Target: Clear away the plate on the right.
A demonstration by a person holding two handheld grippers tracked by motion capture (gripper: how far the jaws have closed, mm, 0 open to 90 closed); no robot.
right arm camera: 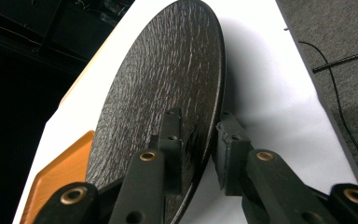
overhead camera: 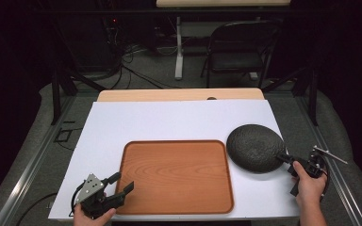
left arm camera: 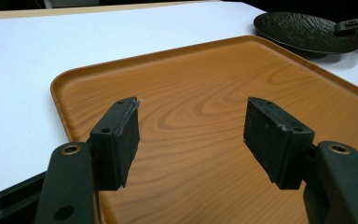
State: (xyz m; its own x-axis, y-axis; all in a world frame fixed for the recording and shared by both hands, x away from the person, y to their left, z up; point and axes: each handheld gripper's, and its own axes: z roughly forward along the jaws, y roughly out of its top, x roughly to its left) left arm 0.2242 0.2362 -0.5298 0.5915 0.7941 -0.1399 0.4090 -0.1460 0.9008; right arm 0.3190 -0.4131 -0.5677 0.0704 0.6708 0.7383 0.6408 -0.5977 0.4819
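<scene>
We see a white bench (overhead camera: 169,120) from above, with a wooden tray (overhead camera: 176,176) lying flat near its front edge. Just right of the tray sits a dark, rough-textured round plate (overhead camera: 254,146), close to the tray's right rim; whether the two touch we cannot tell.

The right claw (overhead camera: 286,160), held in a hand (overhead camera: 308,183) at the bench's right edge, reaches in to the plate's near right rim. In the right gripper view its two black jaws straddle the rim of the plate (right arm camera: 168,88), one above the textured top and one beneath the edge. The jaws stand close on either side, and we cannot tell whether the pads press on it.

The left claw (overhead camera: 121,183) is held by a hand (overhead camera: 92,216) at the bench's front left, beside the tray's left corner. In the left gripper view its jaws stand wide apart with nothing between them, pointing across the tray (left arm camera: 205,102), with the plate (left arm camera: 305,30) beyond.
</scene>
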